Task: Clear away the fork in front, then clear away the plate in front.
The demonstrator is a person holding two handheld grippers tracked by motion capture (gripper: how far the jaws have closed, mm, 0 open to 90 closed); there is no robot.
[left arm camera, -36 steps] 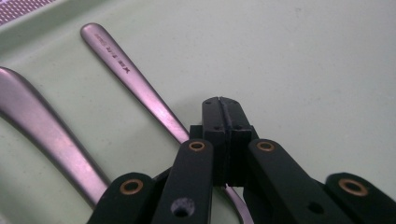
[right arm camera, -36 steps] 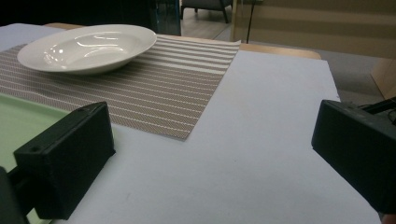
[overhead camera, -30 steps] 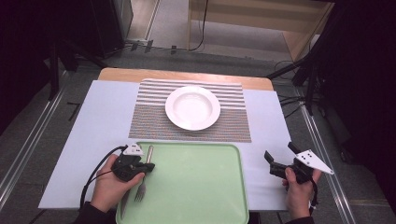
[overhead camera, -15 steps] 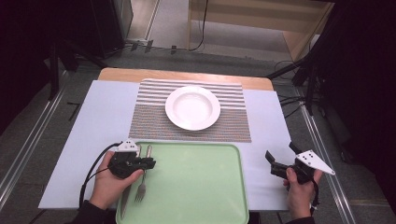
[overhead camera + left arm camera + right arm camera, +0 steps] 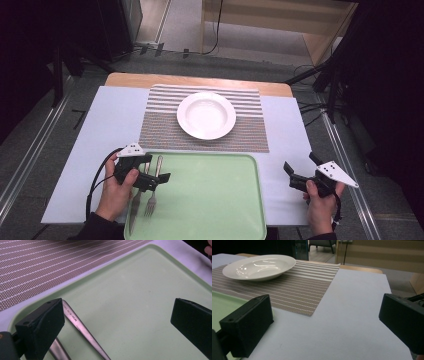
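Observation:
A fork (image 5: pixel 152 196) and a knife (image 5: pixel 135 205) lie side by side at the left end of a pale green tray (image 5: pixel 210 200). My left gripper (image 5: pixel 156 176) hovers open just over their handles. In the left gripper view its jaws stand wide apart (image 5: pixel 117 307), with a metal handle (image 5: pixel 83 331) running under the left jaw and a second handle (image 5: pixel 56 350) beside it. My right gripper (image 5: pixel 300 165) is open over the bare table cover, right of the tray. Between its jaws (image 5: pixel 325 307) there is nothing.
A white deep plate (image 5: pixel 206 115) (image 5: pixel 259 266) sits on a striped placemat (image 5: pixel 250 135) (image 5: pixel 294 290) beyond the tray. A pale blue cover (image 5: pixel 100 130) spreads over the table. The tray's corner (image 5: pixel 222 306) shows at the left of the right gripper view.
My left gripper has shifted slightly left and away from the person, still open over the cutlery handles. The right gripper has hardly moved.

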